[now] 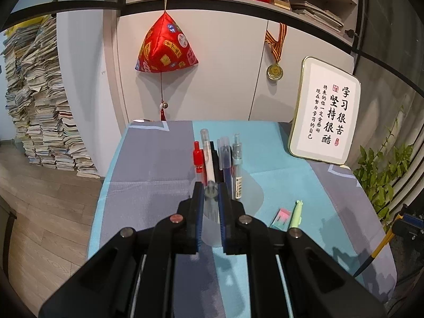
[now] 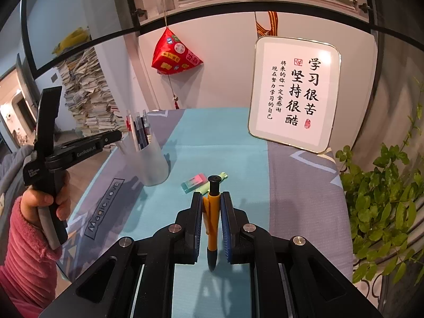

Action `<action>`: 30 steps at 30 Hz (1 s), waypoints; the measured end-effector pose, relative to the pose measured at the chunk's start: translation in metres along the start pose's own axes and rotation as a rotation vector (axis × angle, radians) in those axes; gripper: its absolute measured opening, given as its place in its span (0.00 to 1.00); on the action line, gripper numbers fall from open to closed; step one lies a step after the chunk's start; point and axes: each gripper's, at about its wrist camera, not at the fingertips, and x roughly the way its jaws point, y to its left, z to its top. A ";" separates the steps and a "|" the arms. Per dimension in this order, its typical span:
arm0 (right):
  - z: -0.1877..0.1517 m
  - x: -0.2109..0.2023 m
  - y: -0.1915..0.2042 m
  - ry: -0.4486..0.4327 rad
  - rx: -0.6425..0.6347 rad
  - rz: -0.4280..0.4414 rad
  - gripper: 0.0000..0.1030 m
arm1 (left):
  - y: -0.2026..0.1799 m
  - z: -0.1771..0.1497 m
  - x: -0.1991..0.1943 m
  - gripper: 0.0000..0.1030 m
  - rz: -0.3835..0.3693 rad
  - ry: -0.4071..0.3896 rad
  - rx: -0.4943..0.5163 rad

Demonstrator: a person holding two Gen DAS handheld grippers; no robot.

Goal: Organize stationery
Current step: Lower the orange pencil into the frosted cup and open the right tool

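Note:
My left gripper [image 1: 211, 185] is shut on a clear pen [image 1: 210, 204], held over the near rim of a frosted cup [image 1: 249, 198]. Several pens stand in that cup, among them a red pen [image 1: 198, 159] and a pale blue one [image 1: 236, 164]. The right wrist view shows the cup [image 2: 155, 164] at left, with the left gripper [image 2: 116, 135] reaching it from a hand in a pink sleeve [image 2: 26, 249]. My right gripper [image 2: 212, 193] is shut on an orange pen [image 2: 212, 212], tip pointing down above the cloth. Beyond it lie a pink-green eraser [image 2: 194, 182] and a light green pen [image 2: 224, 176].
A blue-grey cloth [image 2: 217, 137] covers the table. A framed calligraphy board [image 2: 294, 92] leans at the back right, and a leafy plant [image 2: 384, 198] stands off the right edge. A red hanging ornament [image 1: 165, 47], a medal [image 1: 274, 71] and paper stacks [image 1: 39, 106] are behind.

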 end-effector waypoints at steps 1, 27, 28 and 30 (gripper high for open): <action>0.000 0.000 0.000 0.000 -0.001 0.000 0.14 | 0.001 -0.001 -0.004 0.10 0.003 -0.010 -0.003; 0.121 0.033 0.110 -0.133 -0.141 0.070 0.14 | 0.031 -0.072 -0.069 0.35 0.075 -0.075 -0.028; 0.123 0.037 0.114 -0.134 -0.143 0.071 0.14 | 0.032 -0.073 -0.070 0.35 0.074 -0.073 -0.027; 0.128 0.046 0.123 -0.137 -0.149 0.070 0.14 | 0.032 -0.075 -0.071 0.35 0.080 -0.071 -0.023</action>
